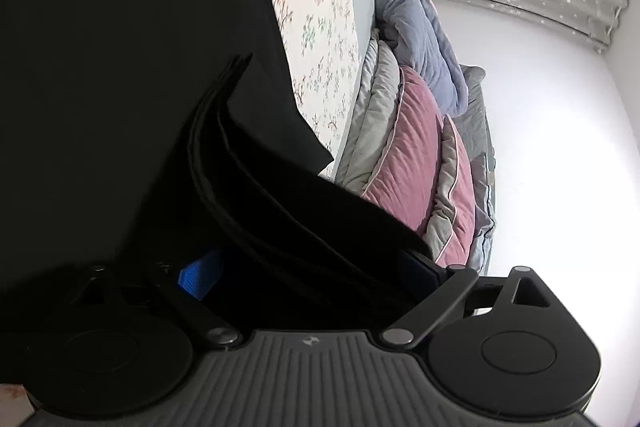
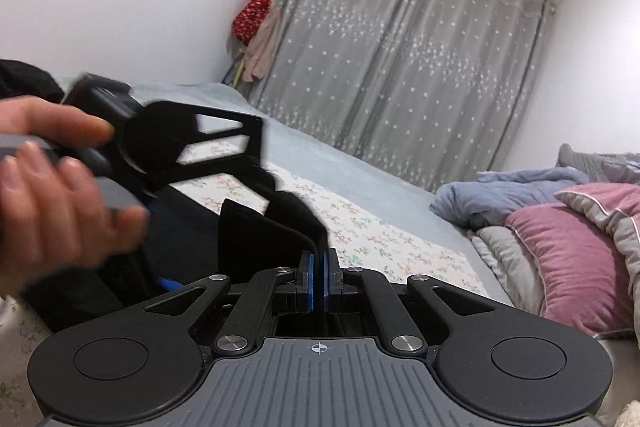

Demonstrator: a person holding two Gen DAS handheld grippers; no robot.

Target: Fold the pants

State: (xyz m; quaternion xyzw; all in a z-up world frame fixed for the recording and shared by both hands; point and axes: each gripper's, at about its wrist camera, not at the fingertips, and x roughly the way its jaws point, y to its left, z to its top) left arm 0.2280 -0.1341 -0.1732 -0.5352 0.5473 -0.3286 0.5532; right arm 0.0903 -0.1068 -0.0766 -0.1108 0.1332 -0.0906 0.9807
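Observation:
The black pants (image 1: 120,67) fill the left half of the left wrist view. Several folded layers of them run down between the wide-apart fingers of my left gripper (image 1: 308,259). Its blue left pad (image 1: 196,279) shows bare, clear of the cloth, so this gripper is open. In the right wrist view my right gripper (image 2: 318,267) is shut on a thin upright edge of the pants (image 2: 280,223), pinched between its blue pads (image 2: 307,279). To the left, a person's hand (image 2: 52,195) holds the blurred left gripper over the dark cloth.
The pants lie over a bed with a floral sheet (image 2: 360,227). A pink pillow (image 2: 568,255), grey quilts and a blue blanket (image 2: 500,195) are piled at the bed's right end. A grey starred curtain (image 2: 400,67) and white walls stand behind.

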